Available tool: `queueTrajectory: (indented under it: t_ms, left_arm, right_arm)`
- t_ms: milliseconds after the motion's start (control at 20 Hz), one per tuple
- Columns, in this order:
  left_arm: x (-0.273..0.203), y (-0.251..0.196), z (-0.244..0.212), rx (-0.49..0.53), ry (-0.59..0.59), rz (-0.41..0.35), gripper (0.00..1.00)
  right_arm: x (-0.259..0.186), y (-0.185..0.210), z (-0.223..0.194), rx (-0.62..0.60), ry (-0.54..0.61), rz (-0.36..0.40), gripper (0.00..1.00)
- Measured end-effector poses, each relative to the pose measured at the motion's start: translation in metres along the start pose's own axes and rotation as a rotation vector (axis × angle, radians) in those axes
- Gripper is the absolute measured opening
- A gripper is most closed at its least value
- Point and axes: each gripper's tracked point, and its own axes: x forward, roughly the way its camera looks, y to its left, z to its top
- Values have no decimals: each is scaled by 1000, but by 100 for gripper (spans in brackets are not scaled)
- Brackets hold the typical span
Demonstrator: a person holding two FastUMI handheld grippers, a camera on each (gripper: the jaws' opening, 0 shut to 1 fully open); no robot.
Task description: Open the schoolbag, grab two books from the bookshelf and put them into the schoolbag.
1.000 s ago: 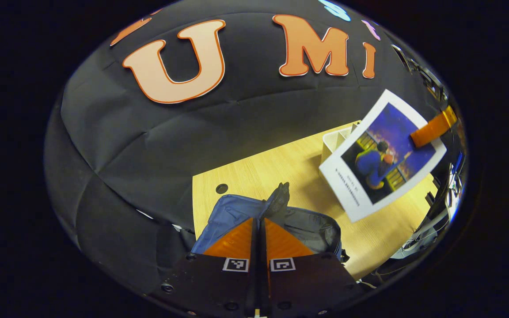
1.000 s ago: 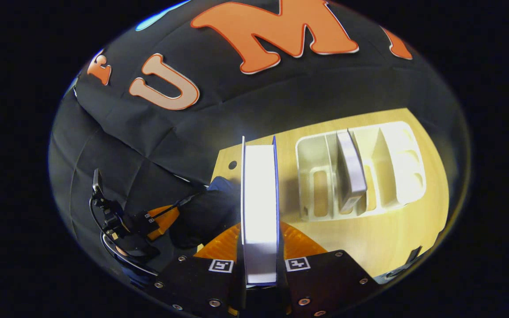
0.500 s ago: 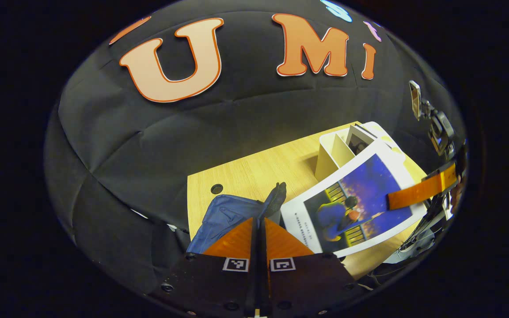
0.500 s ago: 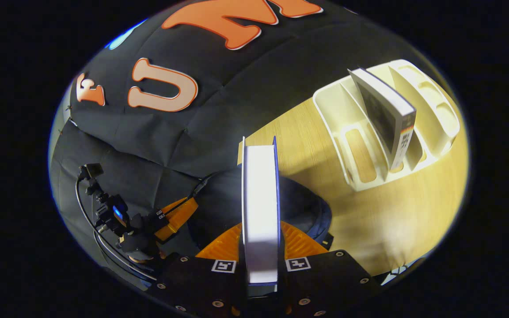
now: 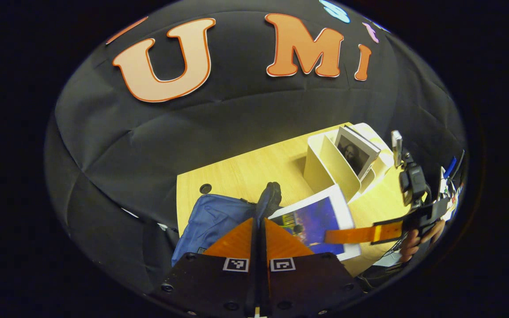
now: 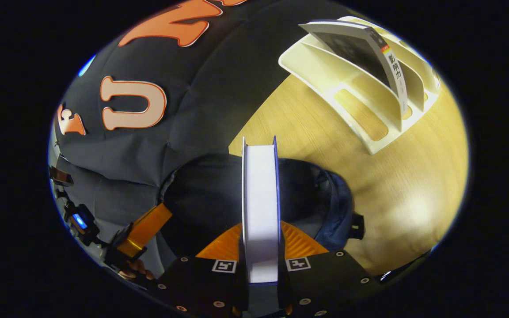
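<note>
The right gripper is clamped on a book, held edge-on directly above the open schoolbag for insertion. The left gripper, fingers together, pinches the schoolbag's rim, presumably to hold it open. A second book stands in the bookshelf, ahead and right.

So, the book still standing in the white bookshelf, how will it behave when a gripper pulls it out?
The book in the bookshelf leans against a divider, so it may tip further once nudged. It looks like a thin paperback, probably light and a little flexible if gripped near one corner. Its cover seems smooth, so it might slip in a loose grip.
</note>
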Motion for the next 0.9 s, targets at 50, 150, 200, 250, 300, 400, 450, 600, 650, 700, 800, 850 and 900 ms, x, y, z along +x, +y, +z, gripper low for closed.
queueTrajectory:
  t_ms: [50,150,200,250,300,400,450,600,650,700,800,850,900]
  left_arm:
    - [0,-5,-1,3,3,-14,4]
    - [0,-14,-5,13,11,-33,4]
    - [0,-20,-5,24,13,-46,4]
    - [0,-26,-6,38,14,-56,4]
    - [0,-29,-7,53,15,-64,4]
    - [-1,-34,-6,63,15,-76,4]
    - [-1,-36,-7,65,18,-84,4]
    - [-3,-41,-10,57,25,-104,2]
    - [-1,-43,-10,57,27,-108,2]
    - [-4,-48,-8,68,25,-114,2]
    - [2,-51,-8,83,29,-113,2]
    - [2,-50,-8,79,30,-110,2]
    - [2,-48,-7,74,28,-103,2]
  right_arm:
    - [10,1,-5,23,-8,9,25]
    - [26,5,-16,55,-1,25,25]
    - [32,6,-21,69,-2,31,26]
    - [39,4,-25,71,-6,37,26]
    - [47,2,-26,55,-13,38,26]
    - [61,3,-26,39,-25,37,25]
    - [66,4,-25,41,-32,36,25]
    - [84,-2,-27,17,-30,14,25]
    - [87,1,-27,11,-33,26,25]
    - [88,-1,-30,-3,-30,23,26]
    - [93,1,-35,-21,-9,26,25]
    - [96,3,-39,-22,10,17,27]
    - [97,4,-41,-8,35,13,28]
